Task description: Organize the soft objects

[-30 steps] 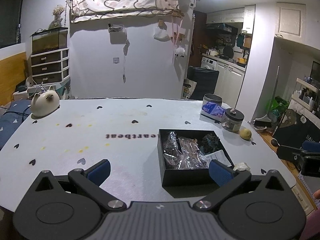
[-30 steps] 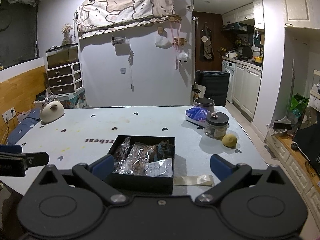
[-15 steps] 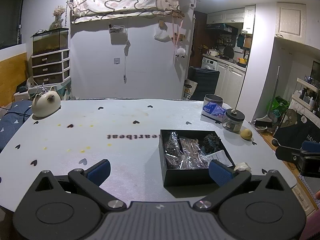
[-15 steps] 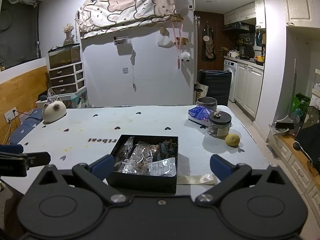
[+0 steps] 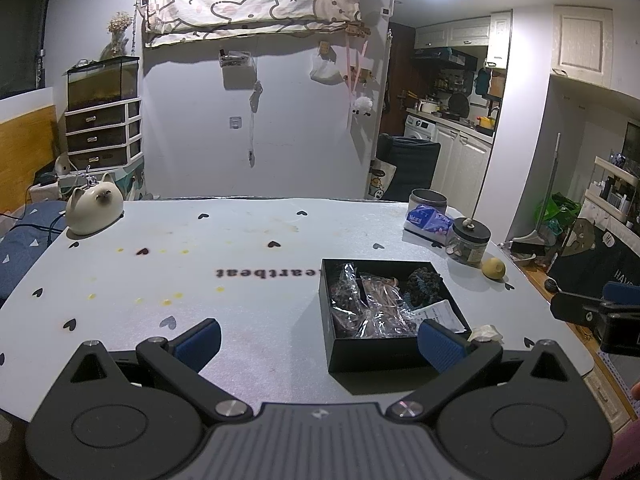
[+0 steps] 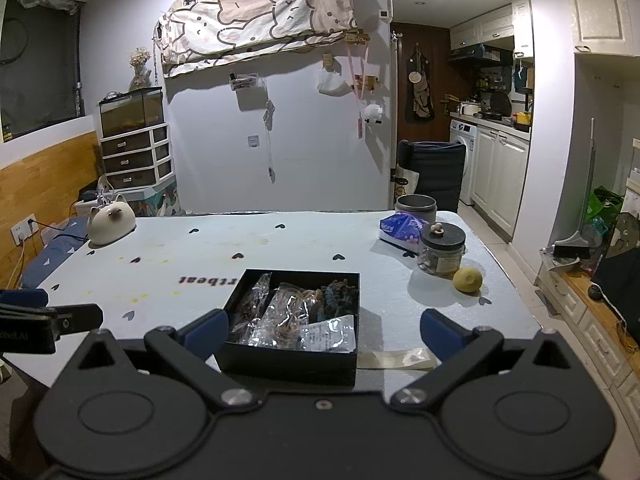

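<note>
A shallow black box stands on the table near its front right. It holds clear plastic bags, a dark knitted piece and a white printed packet. My left gripper hovers open just in front of the box and holds nothing. From the other side, my right gripper is open and empty over the near edge of the same box. A pale limp strip lies on the table against the box's right side.
A cat-shaped ceramic sits at the far left. At the far right are a round tin, a blue tissue pack, a black-lidded jar and a small yellow ball. The table's right edge drops to the kitchen floor.
Both grippers have only drifted slightly, so the box sits a touch further right in each view. Nothing was gripped, let go or shifted on the table.
</note>
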`<state>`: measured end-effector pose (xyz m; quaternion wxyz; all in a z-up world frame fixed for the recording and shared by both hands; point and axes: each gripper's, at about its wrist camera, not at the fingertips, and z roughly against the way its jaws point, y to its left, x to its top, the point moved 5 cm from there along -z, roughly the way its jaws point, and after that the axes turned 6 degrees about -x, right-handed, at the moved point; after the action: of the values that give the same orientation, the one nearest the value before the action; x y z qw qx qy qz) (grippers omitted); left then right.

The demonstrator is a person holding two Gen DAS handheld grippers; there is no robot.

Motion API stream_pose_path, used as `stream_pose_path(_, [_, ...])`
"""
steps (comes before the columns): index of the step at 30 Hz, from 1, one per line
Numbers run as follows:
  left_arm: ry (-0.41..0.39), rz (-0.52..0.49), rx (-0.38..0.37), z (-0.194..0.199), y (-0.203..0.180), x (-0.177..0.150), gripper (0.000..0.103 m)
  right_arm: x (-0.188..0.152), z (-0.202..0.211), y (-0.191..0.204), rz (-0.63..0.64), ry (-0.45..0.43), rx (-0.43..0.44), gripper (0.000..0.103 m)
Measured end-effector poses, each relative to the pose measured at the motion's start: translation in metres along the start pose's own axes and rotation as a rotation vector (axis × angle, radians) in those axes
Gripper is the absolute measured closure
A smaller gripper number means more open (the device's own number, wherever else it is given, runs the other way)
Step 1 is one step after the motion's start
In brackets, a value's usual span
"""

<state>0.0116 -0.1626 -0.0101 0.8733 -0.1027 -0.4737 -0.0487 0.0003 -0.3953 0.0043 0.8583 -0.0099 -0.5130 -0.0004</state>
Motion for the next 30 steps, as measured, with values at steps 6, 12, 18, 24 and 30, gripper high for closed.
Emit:
stream_pose_path(6, [0.0, 0.001, -0.001, 0.0004, 0.0005, -0.0001, 0.0, -0.0001, 0.0, 0.0001, 0.0, -0.001, 0.0, 0.0])
stream_pose_path(12, [-0.003, 0.002, 0.0, 0.0014, 0.0023, -0.0001, 0.0, -0.0002, -0.0001, -0.0003, -0.001, 0.0, 0.0, 0.0])
stream_pose_path(18, [-0.002, 0.001, 0.0, 0.001, 0.0017, -0.0002, 0.0, -0.0003, -0.0003, -0.0006, 0.0, -0.001, 0.001, 0.0])
stream_pose_path(24, [-0.002, 0.001, 0.0, 0.001, 0.002, -0.0003, 0.0, -0.0004, -0.0002, -0.0005, 0.0, -0.001, 0.001, 0.0])
stream_pose_path(30, [-0.002, 0.0, 0.0, 0.0009, 0.0017, -0.0003, 0.0, -0.0005, -0.0004, -0.0005, -0.001, 0.0, 0.001, 0.0])
